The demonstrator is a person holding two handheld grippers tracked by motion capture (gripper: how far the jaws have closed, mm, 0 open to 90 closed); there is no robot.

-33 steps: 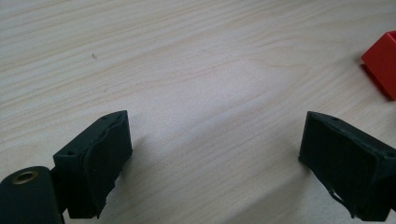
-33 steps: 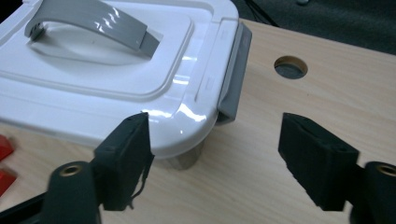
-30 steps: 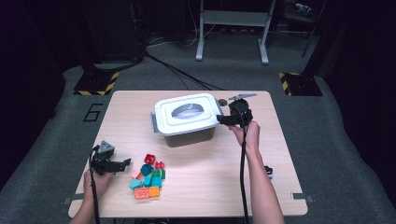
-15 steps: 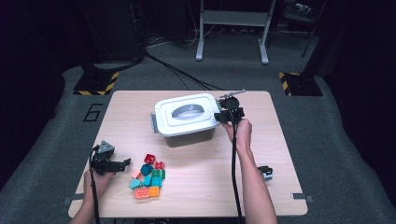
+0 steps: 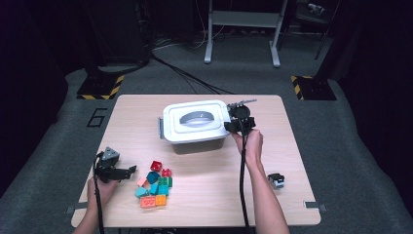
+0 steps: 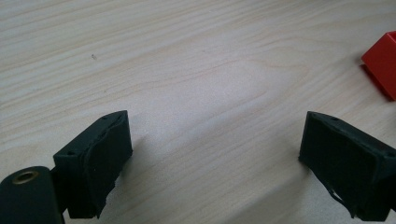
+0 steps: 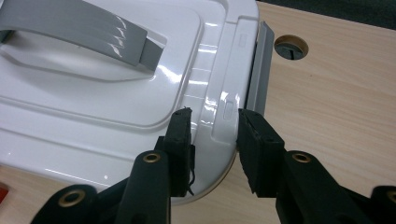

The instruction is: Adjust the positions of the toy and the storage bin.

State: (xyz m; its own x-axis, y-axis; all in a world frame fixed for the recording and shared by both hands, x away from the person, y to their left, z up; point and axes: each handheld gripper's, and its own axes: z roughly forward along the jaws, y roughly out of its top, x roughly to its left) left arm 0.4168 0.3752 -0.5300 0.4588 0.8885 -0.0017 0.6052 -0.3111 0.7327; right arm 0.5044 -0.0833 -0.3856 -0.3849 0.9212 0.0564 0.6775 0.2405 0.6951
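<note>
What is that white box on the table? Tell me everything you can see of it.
The white box looks like a glossy plastic storage tub with rounded corners. Its lid is on, with a grey carry handle lying flat in a recess on top and grey latches at its two short ends. It stands upright toward the far side of the wooden table, behind a heap of coloured blocks. The right gripper has just been closing its jaws over the lid's edge beside one latch.
</note>
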